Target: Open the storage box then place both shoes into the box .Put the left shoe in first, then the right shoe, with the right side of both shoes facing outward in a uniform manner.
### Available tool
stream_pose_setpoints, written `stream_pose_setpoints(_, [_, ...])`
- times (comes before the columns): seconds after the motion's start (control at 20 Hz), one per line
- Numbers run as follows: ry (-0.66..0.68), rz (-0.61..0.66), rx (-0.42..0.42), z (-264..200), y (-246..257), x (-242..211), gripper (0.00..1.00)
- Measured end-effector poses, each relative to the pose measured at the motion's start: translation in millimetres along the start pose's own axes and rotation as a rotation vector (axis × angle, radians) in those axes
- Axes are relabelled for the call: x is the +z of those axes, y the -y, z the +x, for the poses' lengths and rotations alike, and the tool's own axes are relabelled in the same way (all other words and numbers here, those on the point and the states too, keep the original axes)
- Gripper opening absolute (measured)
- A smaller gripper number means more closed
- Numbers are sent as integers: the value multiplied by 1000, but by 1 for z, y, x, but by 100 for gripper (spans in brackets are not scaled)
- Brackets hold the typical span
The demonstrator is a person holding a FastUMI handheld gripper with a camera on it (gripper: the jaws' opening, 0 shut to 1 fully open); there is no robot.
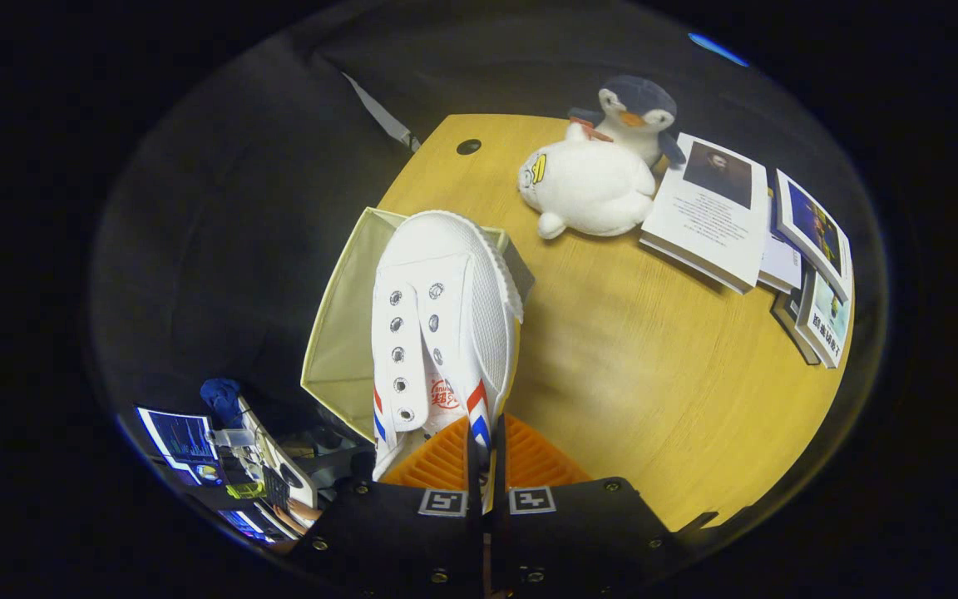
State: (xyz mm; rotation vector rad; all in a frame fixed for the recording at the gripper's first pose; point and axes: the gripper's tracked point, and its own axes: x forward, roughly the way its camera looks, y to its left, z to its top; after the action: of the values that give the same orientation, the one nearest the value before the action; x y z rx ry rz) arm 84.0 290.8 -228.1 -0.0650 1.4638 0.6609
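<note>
A white canvas shoe with red and blue stripes and no laces hangs from my gripper, whose two fingers are shut on the shoe's side wall near the heel opening. The shoe's toe points away from me, over the open mouth of the pale fabric storage box, which sits at the left edge of the wooden table. The box's inside wall shows to the left of the shoe; the shoe hides its right part.
Beyond the shoe on the table lie a white plush toy and a penguin plush. Several books are spread at the far right. Left of the box, below table level, sit screens and a keyboard.
</note>
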Motion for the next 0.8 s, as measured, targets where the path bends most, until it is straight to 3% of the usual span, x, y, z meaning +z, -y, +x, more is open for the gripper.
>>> stream_pose_setpoints(0.8, [-53, -50, -2, 49, -50, 34, 4])
